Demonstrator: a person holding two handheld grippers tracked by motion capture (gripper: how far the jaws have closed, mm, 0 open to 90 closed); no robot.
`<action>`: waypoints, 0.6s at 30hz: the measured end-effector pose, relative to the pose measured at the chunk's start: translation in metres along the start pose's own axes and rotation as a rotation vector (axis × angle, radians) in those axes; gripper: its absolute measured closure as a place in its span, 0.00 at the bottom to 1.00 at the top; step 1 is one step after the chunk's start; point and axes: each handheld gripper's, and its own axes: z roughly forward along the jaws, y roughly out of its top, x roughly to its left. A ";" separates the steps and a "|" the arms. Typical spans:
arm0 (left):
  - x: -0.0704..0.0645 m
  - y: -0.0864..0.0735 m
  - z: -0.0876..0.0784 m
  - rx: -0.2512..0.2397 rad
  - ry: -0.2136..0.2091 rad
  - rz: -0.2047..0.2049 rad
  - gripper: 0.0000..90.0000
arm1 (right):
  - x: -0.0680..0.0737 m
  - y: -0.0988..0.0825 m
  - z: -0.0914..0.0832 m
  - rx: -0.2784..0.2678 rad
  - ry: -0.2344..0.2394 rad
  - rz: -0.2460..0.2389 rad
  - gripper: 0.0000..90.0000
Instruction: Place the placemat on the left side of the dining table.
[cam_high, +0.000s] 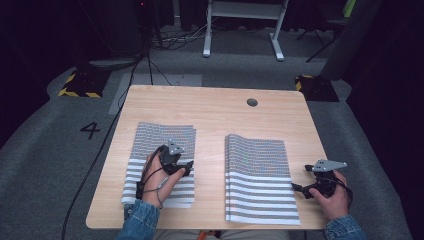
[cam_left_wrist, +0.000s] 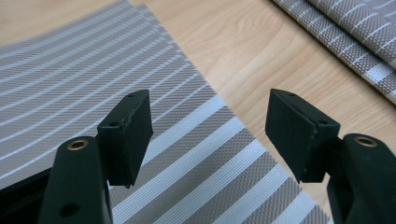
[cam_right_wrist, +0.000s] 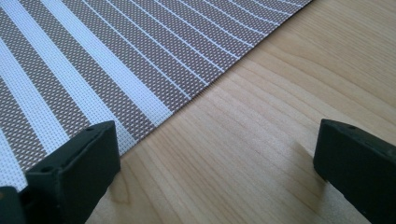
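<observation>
The wooden tabletop (cam_high: 215, 107) carries two striped placemats, and the person holds two grippers.

The bigger placemat (cam_high: 257, 175) lies flat on the right side. The folded placemat (cam_high: 162, 140) lies on the left side, and it looks like it has more than one layer. The two mats are apart, with bare wood between them.

The left gripper (cam_high: 189, 168) hangs over the right edge of the folded placemat (cam_left_wrist: 93, 84). Its jaws are wide open and hold nothing. The right gripper (cam_high: 296, 188) sits low at the right edge of the bigger placemat (cam_right_wrist: 93, 56). Its jaws are wide open too, and empty.

It looks like the step is reaching for the mat edges. Next, each gripper likely needs to slide a jaw under an edge and close on it.
</observation>
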 end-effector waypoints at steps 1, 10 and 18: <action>-0.002 0.000 0.007 0.011 0.002 0.004 0.36 | 0.000 0.000 0.000 0.000 0.000 0.000 0.01; -0.006 -0.004 0.032 0.070 0.052 0.001 0.33 | 0.000 0.000 0.000 0.000 0.000 0.000 0.01; 0.000 -0.010 0.029 0.020 0.033 0.038 0.57 | 0.000 0.000 0.000 0.000 0.000 0.000 0.01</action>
